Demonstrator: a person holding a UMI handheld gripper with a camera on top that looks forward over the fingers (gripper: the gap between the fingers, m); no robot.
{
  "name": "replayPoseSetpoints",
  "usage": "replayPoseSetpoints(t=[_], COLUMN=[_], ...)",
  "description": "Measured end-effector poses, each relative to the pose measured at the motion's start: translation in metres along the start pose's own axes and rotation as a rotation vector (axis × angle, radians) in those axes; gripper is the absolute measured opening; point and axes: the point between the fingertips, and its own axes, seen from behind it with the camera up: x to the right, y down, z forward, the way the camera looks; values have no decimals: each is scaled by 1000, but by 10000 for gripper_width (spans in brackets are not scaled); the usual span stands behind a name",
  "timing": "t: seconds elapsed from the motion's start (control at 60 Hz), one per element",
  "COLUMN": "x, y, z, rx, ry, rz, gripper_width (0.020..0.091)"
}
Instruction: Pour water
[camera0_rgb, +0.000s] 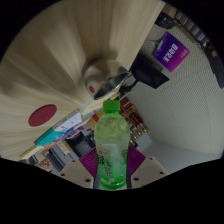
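One view only, from the camera on your gripper (112, 178).

Gripper view. You have a bottle (111, 148) between the two fingers, standing lengthwise along the line of sight, with its cap end pointing away from you. The bottle is clear plastic with a green tint, filled with a pale green liquid, and it carries a light label with small print around its middle. The cap (111, 105) is bright green and is on. The shoulder below the cap is rounded and shows a few highlights.

Fingers: the purple pads (90, 162) show at either side of the bottle's lower body, close against it. No gap is visible at either side, so you are holding the bottle in a narrow grip set by the bottle's width.

Surroundings: the scene is tilted. Beyond the bottle lies a pale wood-grain surface (60, 70) with a dark red round disc (43, 115) on it. Further off, past the cap, sits a purple box (172, 50) with light lettering, next to a dark object whose kind you cannot tell from here. Just behind the bottle is a clutter of small coloured things, too small to name. A pale striped surface (185, 120) fills the other side.
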Motion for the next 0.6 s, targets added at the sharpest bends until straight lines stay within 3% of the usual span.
replayPoseSetpoints(t=[0.2, 0.35, 0.367, 0.417, 0.45, 0.5, 0.567, 0.6], x=[-3, -12, -1, -16, -31, -32, -65, -65], y=[0, 37, 46, 52, 43, 36, 13, 12], z=[1, -2, -25, 3, -28, -2, -26, 3], rx=[30, -38, -35, -17, -14, 51, 45, 41], ry=[13, 63, 93, 0, 51, -45, -13, -58], rz=[197, 1192, 1311, 1657, 1892, 2136, 2417, 2469], gripper_width=[369, 366, 368, 372, 371, 370, 371, 371])
